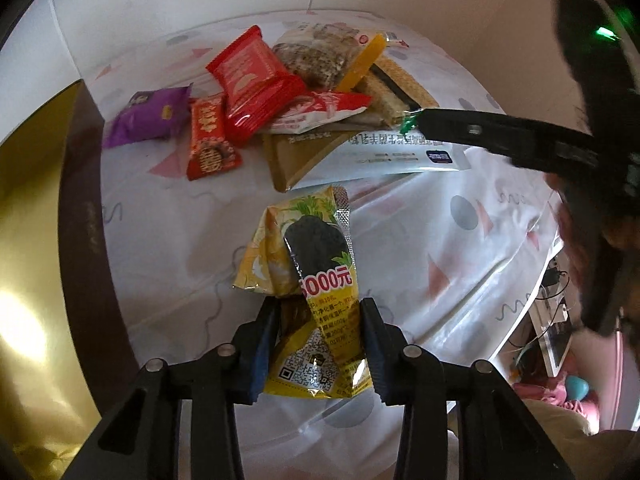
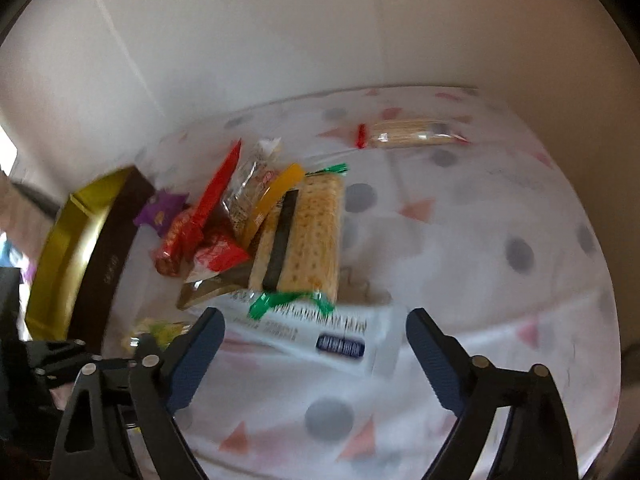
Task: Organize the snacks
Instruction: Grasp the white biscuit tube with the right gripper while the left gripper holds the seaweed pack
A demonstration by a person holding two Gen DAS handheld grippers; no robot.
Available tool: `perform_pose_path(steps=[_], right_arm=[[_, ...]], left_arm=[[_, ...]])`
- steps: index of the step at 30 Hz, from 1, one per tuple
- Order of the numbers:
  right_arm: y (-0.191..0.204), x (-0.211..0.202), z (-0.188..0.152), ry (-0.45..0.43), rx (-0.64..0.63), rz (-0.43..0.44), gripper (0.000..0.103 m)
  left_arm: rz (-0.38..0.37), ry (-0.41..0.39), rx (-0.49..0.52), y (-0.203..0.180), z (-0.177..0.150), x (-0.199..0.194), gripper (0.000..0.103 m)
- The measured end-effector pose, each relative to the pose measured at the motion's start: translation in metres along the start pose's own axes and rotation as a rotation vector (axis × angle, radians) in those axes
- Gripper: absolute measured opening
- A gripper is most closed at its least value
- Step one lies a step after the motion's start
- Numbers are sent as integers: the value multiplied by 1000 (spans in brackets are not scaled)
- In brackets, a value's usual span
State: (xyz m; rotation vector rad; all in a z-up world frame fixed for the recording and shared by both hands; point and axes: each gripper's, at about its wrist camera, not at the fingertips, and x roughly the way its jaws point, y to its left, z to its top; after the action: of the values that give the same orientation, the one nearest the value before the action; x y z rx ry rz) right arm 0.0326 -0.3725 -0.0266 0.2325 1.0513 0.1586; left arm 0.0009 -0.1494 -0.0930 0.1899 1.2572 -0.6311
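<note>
Two tools are in view over a tabletop (image 1: 420, 248) covered with a white cloth printed with grey dots and pink triangles. Left tool (image 1: 320, 344), at the lower centre of the left wrist view, is clamped on a yellow snack packet (image 1: 316, 280) printed with a dark round biscuit and QR codes; the packet stands up between the pads and a second crumpled yellow wrapper clings to its left side. Right tool (image 2: 316, 344) has its jaws wide apart with nothing between the pads; it hangs just above a white sachet (image 2: 320, 336) lying flat at the lower centre of the right wrist view. Snack pile occupies the upper centre of the left wrist view: a purple packet (image 1: 148, 116), a large red packet (image 1: 252, 80), a cracker pack with green ends (image 2: 308, 236). One separate cracker pack (image 2: 412, 134) lies well apart at the upper right of the right wrist view. Gold-lined brown box (image 1: 44, 216) stands at the left edge.
</note>
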Motion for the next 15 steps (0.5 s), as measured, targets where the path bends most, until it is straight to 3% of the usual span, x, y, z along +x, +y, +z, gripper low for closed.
perform_pose_path(steps=[3, 6, 12, 15], right_arm=[[-5, 17, 6, 56, -50, 41, 93], [-9, 26, 2, 130, -10, 113, 93], [12, 11, -36, 179, 30, 242, 92], [23, 0, -37, 118, -24, 169, 90]], left_arm=[[-5, -1, -12, 4, -1, -3, 41], [-6, -3, -8, 6, -3, -5, 41], [-5, -14, -5, 7, -2, 4, 42], [-6, -15, -5, 9, -4, 2, 42]])
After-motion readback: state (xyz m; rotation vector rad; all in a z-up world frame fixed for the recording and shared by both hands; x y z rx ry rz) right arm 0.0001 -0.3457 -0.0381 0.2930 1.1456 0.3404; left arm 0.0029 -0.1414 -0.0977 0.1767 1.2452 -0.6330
